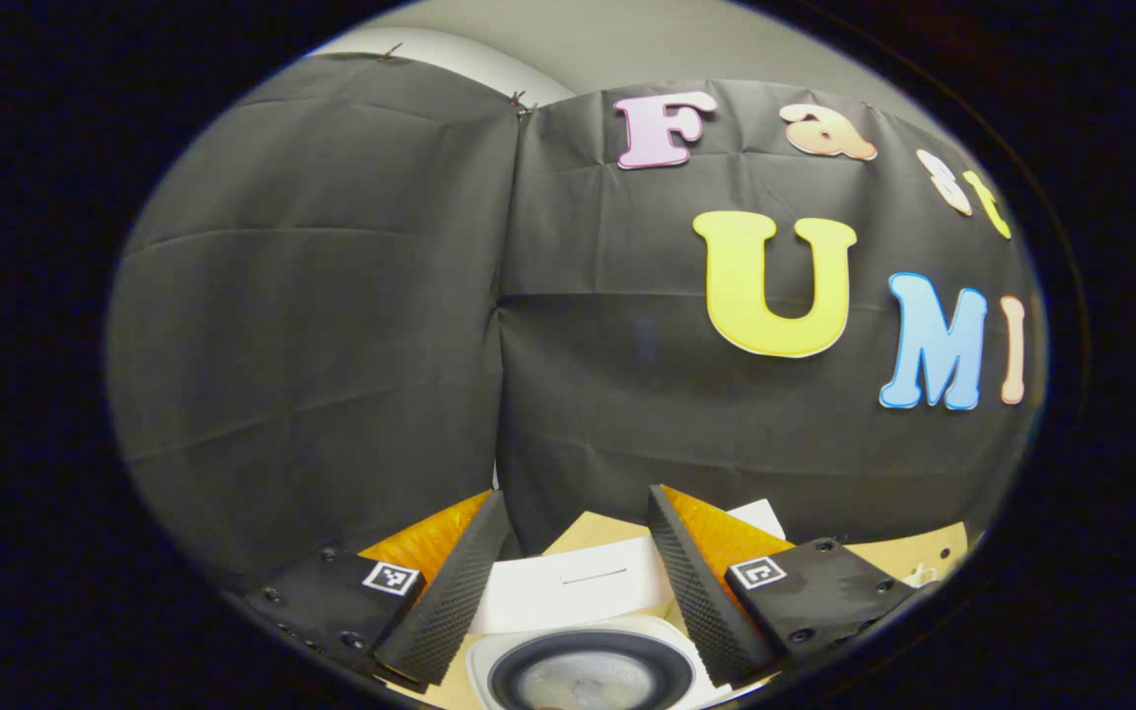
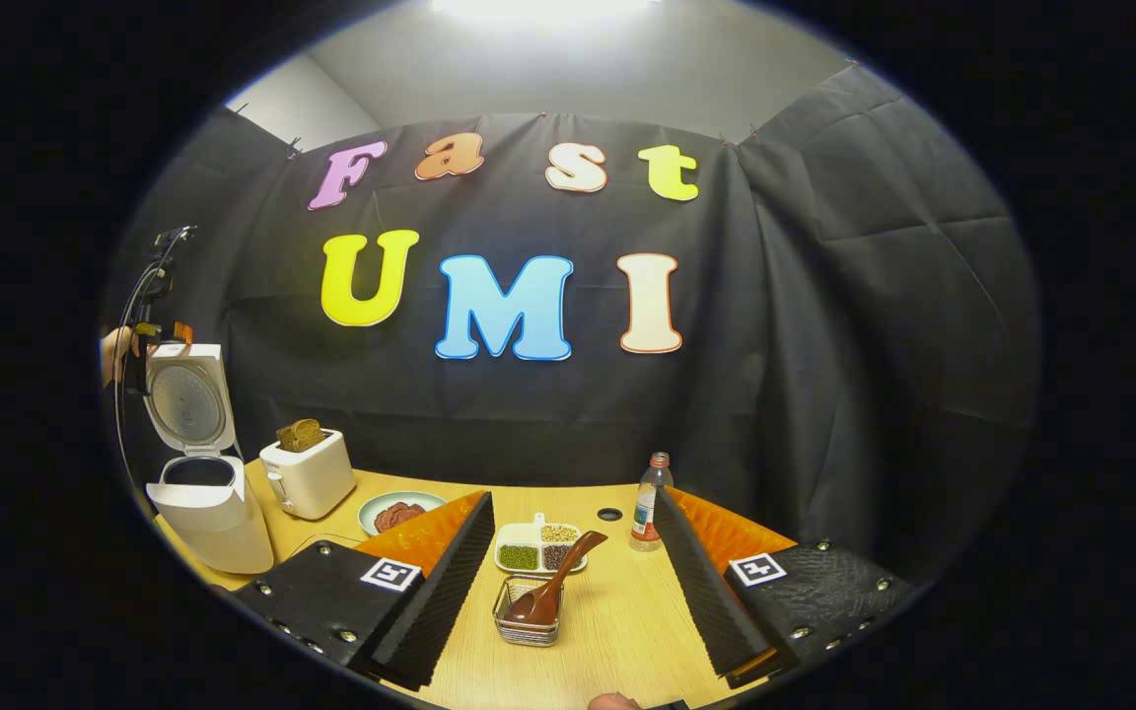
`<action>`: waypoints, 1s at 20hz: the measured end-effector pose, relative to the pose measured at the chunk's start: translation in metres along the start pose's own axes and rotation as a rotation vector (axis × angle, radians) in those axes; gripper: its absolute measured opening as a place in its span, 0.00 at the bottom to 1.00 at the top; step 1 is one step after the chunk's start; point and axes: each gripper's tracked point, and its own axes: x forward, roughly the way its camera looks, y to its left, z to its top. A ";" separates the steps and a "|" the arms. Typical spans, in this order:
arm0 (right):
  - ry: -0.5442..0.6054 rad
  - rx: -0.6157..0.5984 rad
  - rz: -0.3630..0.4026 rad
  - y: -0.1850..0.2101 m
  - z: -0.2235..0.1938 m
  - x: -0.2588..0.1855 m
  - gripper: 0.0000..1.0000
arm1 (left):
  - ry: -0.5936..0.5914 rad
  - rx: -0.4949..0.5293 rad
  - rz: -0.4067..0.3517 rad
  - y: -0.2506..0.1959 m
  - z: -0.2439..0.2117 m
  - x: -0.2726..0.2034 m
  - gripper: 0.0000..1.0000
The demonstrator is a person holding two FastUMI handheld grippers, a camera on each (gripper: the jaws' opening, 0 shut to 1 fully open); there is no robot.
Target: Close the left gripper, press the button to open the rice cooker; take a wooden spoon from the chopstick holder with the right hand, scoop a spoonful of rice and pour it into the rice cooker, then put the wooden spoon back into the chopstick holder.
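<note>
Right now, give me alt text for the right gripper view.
The open right gripper hovers over a wire chopstick holder holding a wooden spoon on the table. Far left, the rice cooker stands lid up beside a toaster.

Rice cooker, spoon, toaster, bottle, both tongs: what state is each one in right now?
Rice cooker: lid up, open.
Spoon: standing tilted in the wire holder.
Toaster: bread sticking up from its slot.
Bottle: upright, capped.
Left tongs: open, above the cooker.
Right tongs: open, holding nothing.
</note>
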 end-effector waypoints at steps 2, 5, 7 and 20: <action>-0.004 0.002 0.024 0.003 0.001 0.003 0.98 | 0.002 0.002 -0.010 -0.005 -0.011 -0.017 1.00; -0.005 -0.005 0.048 0.005 0.001 0.009 0.98 | 0.014 -0.003 -0.023 -0.012 -0.031 -0.039 0.98; -0.006 0.000 0.065 0.008 0.002 0.011 0.98 | 0.028 -0.008 -0.033 -0.017 -0.045 -0.052 0.98; 0.025 -0.007 0.112 0.009 -0.010 0.016 0.98 | 0.124 -0.024 -0.088 -0.044 -0.145 -0.107 0.97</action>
